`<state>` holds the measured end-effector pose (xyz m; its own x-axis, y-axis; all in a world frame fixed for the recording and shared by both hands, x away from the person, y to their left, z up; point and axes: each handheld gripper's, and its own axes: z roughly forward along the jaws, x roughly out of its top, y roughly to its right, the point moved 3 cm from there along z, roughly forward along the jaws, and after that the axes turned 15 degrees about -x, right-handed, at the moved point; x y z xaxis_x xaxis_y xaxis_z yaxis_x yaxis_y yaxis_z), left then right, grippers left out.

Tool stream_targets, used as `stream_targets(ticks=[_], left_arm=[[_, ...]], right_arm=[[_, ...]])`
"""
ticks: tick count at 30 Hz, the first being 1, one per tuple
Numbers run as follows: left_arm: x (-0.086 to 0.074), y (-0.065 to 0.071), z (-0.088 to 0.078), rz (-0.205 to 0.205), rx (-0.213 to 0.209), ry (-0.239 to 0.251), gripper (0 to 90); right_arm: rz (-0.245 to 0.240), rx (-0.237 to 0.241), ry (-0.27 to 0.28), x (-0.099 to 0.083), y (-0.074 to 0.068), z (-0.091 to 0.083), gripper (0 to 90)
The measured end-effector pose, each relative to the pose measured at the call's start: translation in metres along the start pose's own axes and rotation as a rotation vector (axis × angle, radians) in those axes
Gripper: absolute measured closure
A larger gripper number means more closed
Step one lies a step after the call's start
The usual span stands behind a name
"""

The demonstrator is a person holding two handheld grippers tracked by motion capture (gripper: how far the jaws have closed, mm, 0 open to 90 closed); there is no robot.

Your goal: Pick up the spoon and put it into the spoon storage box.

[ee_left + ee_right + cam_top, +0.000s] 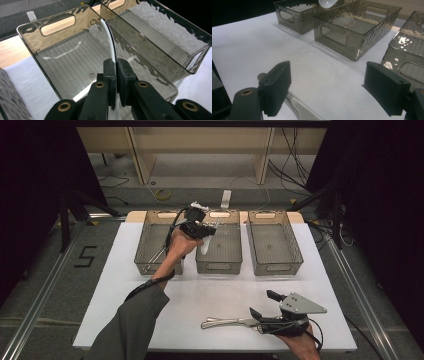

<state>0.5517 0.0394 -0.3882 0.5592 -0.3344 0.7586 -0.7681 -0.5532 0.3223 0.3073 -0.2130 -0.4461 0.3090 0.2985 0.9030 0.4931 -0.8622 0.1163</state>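
Observation:
My left gripper (205,232) hangs over the middle smoky bin (219,266) at the back of the table. In the left gripper view its jaws (116,62) are shut on a thin white spoon (110,37), seen edge-on above the middle bin's floor (57,17). The white spoon (206,245) points down into that bin. Its bowl (327,3) shows at the top of the right gripper view. My right gripper (261,303) rests near the front right, open (327,85), with nothing between its pads. A metal utensil (225,323) lies on the white table just left of it.
Three smoky plastic bins stand in a row at the back: the left bin (145,265) holds a metal utensil (157,254), and the right bin (275,267) looks bare inside. The white tabletop (210,295) stretches between the bins and the front edge.

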Motion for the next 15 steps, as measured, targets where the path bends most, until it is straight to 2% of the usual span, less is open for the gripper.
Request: stream_targets(ticks=[3,15], left_arm=[[-0.0011,0.0002,0.003,-0.007,0.005,0.014,85.2],[-0.0023,-0.0031,0.0108,-0.006,0.008,0.015,85.1]], right_arm=[[0.001,0.001,-0.001,-0.0002,-0.0001,0.0002,22.6],[0.0,0.001,0.001,-0.0002,-0.0006,0.0005,22.6]])
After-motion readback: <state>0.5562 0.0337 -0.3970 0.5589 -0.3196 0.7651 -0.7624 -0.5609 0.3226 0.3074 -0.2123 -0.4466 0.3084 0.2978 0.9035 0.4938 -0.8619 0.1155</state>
